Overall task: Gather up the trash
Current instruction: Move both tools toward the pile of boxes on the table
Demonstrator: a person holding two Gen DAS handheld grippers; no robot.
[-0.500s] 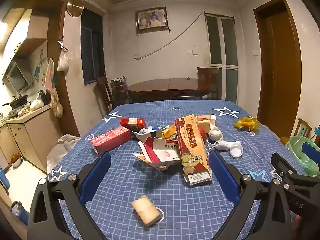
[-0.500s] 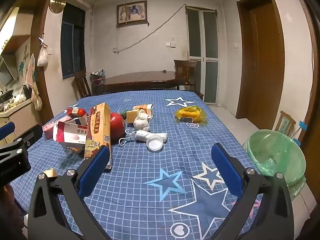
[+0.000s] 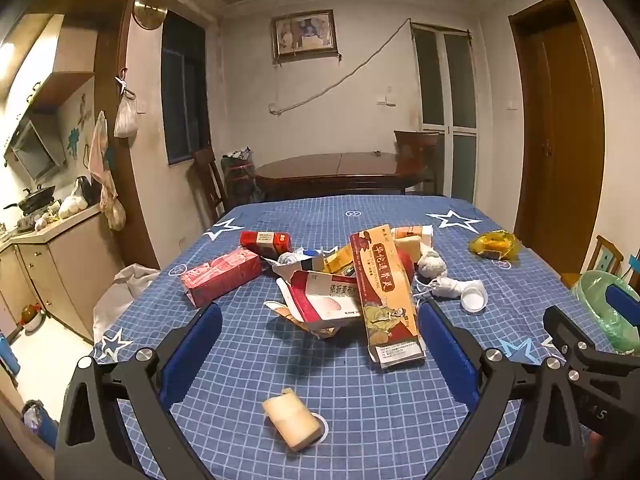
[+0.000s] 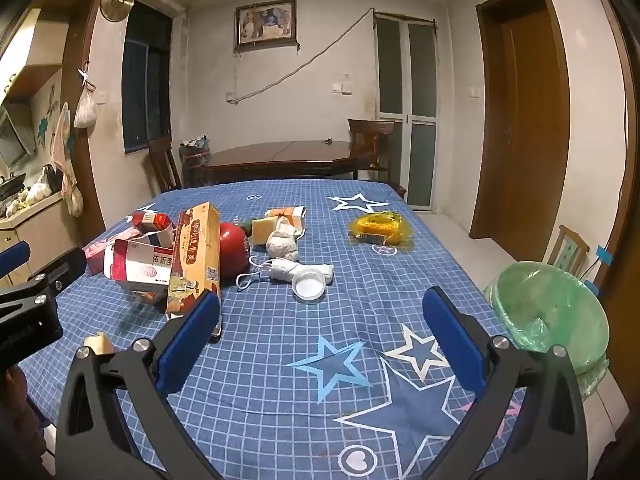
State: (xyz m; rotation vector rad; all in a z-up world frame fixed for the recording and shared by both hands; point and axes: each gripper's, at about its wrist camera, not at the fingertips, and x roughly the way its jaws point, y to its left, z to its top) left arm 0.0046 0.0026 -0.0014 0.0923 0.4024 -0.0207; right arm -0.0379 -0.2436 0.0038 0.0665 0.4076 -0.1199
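Note:
Trash lies on a blue checked tablecloth (image 3: 360, 392): a tall orange carton (image 3: 386, 292), a torn white and red box (image 3: 324, 298), a pink-red box (image 3: 222, 274), a red pack (image 3: 265, 241), a white mask and cup (image 3: 460, 292), a yellow wrapper (image 3: 494, 245) and a beige roll (image 3: 292, 424). My left gripper (image 3: 320, 354) is open and empty, just behind the roll. My right gripper (image 4: 322, 338) is open and empty over bare cloth, with the mask and cup (image 4: 304, 276) and orange carton (image 4: 196, 256) ahead. A green-lined bin (image 4: 550, 316) stands at the table's right.
A red round object (image 4: 232, 250), crumpled tissue (image 4: 282, 244) and small packs (image 4: 284, 216) sit mid-table. The bin also shows in the left wrist view (image 3: 608, 308). A dark wooden table (image 3: 336, 172) and chairs stand behind. Kitchen counter (image 3: 48, 240) at left, door (image 4: 524, 120) at right.

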